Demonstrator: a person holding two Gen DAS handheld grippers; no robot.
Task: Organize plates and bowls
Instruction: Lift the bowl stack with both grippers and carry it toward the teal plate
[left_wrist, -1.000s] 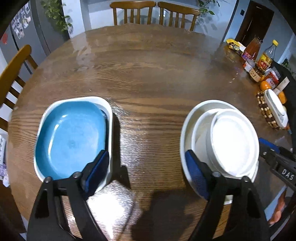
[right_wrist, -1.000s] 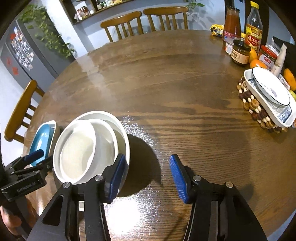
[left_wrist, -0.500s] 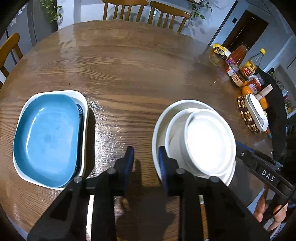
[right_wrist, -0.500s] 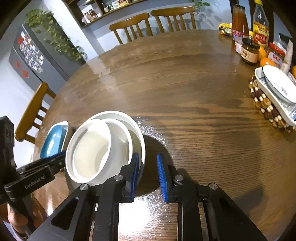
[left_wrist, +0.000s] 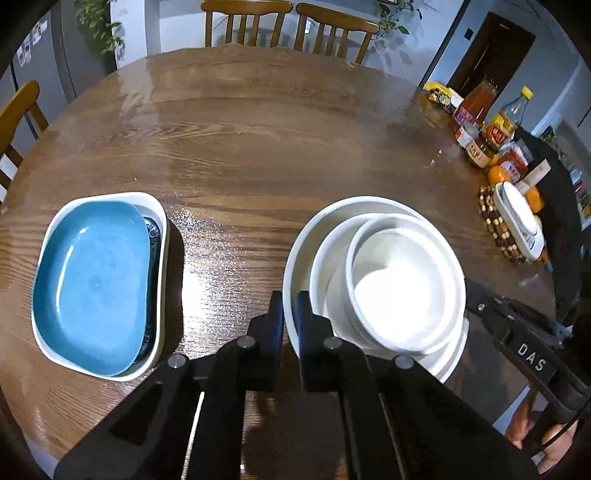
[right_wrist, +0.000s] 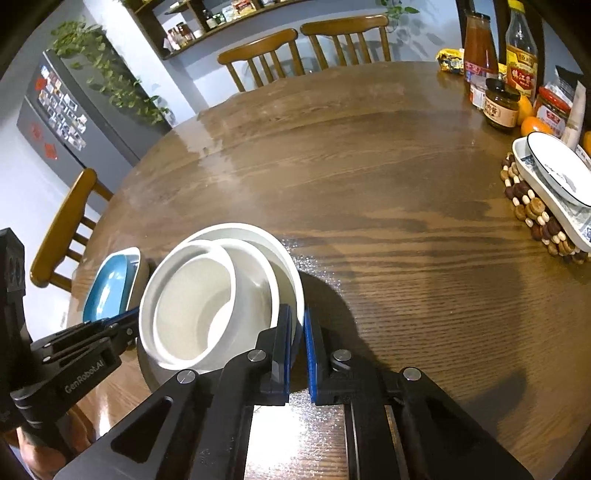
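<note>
A stack of three nested white bowls (left_wrist: 402, 284) sits on the round wooden table (left_wrist: 258, 147); it also shows in the right wrist view (right_wrist: 207, 295). A blue plate (left_wrist: 90, 284) lies stacked in a white rectangular dish (left_wrist: 159, 221) to the left, with a patterned plate between them. My left gripper (left_wrist: 290, 299) is shut and empty, its tips at the left rim of the largest bowl. My right gripper (right_wrist: 297, 314) is shut and empty, at the right rim of the same bowl. Each gripper shows in the other's view.
Bottles and jars (left_wrist: 487, 125), oranges and a packet stand at the table's right edge. A white dish on a beaded trivet (right_wrist: 543, 210) holds a white bowl (right_wrist: 557, 166). Wooden chairs (left_wrist: 288, 22) stand around the table; a fridge (right_wrist: 66, 118) is at the left.
Both grippers have closed from wide open to shut, empty. Both have pulled back a little from the dishes. The bowls and plates have not moved.
</note>
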